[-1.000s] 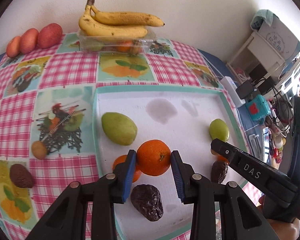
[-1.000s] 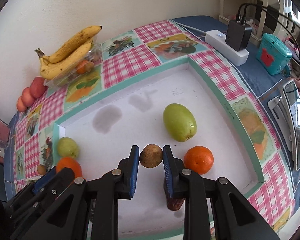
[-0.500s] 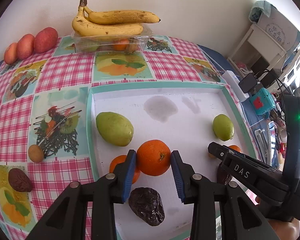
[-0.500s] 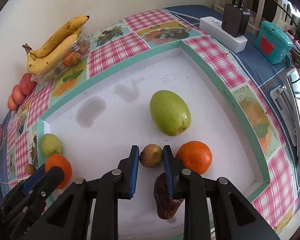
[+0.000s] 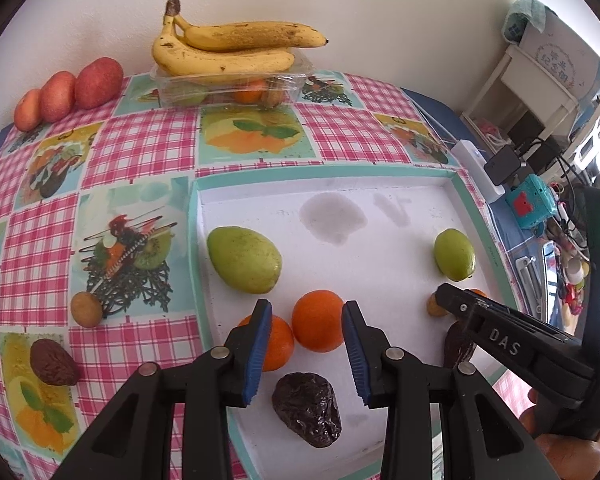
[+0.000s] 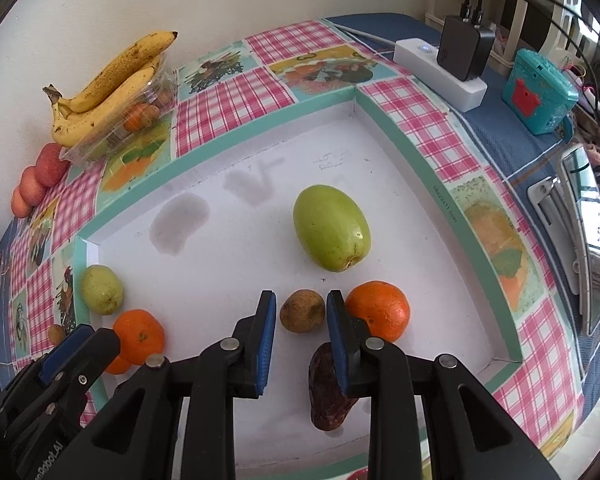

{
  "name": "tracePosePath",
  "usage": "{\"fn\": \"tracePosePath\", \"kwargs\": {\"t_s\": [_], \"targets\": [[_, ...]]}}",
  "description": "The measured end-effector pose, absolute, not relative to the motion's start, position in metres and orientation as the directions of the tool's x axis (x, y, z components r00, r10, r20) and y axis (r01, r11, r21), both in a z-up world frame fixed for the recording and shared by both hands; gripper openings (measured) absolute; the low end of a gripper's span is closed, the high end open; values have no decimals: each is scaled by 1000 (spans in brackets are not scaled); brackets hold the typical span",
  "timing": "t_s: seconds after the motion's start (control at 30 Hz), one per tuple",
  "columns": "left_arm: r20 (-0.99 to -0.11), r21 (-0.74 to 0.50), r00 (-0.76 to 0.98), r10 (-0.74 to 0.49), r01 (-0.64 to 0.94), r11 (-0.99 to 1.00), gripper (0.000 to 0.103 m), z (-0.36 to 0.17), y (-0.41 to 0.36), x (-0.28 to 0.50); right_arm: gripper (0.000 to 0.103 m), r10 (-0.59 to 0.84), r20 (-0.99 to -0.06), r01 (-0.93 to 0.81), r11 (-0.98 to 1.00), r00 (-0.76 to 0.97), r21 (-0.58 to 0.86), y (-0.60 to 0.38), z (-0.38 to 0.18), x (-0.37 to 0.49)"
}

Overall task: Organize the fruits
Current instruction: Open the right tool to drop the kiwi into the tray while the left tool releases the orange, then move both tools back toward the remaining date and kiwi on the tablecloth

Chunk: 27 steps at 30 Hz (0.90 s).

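Left wrist view: a round, glossy orange [image 5: 318, 321] sat on the white tray [image 5: 400, 200], between the spread fingers of the left gripper [image 5: 306, 314], untouched; bananas [image 5: 236, 46] lay at twelve o'clock.

Right wrist view: a small brown fruit [image 6: 302, 311] lay between the parted fingers of the right gripper [image 6: 302, 314]; a green fruit [image 6: 331, 233] stood at twelve o'clock on the checked tablecloth's [image 6: 412, 120] tray.

"DAS" on right claw [image 5: 440, 300]
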State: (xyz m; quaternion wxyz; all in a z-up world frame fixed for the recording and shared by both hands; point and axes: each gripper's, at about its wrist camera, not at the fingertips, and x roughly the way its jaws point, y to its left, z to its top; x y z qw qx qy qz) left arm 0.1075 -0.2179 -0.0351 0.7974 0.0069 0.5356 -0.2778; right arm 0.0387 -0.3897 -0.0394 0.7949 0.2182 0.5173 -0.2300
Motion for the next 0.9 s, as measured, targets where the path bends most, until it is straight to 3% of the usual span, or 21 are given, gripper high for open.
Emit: {"fn": "tracePosePath", "kwargs": {"t_s": [0.07, 0.13, 0.17, 0.23, 0.3, 0.47, 0.63, 0.9], "targets": [[-860, -283, 277, -428, 439, 853, 40, -31, -213, 109, 31, -149, -924, 589, 803, 353, 95, -388, -35, 38], [-872, -259, 288, -397, 417, 871, 42, -28, -207, 112, 49, -148, -924, 584, 807, 353, 94, -385, -31, 38], [-883, -237, 293, -368, 397, 886, 45, -27, -202, 114, 60, -149, -923, 584, 806, 355, 95, -384, -29, 37], [-900, -208, 296, -321, 354, 912, 62, -27, -193, 120, 67, -156, -920, 578, 811, 359, 88, -380, -24, 37], [-911, -186, 303, -279, 300, 935, 63, -26, -178, 126, 74, -163, -919, 566, 821, 358, 75, -376, -22, 39], [-915, -102, 366, -167, 190, 977, 77, -17, -138, 140, 85, -167, -915, 541, 839, 368, 65, -363, -17, 42], [-908, -61, 407, -102, 114, 992, 94, -8, -101, 146, 85, -160, -907, 501, 863, 389, 62, -344, -14, 48], [-886, -42, 460, -61, 52, 998, 98, 8, -57, 148, 87, -163, -895, 419, 907, 415, 30, -305, -8, 62]]}}
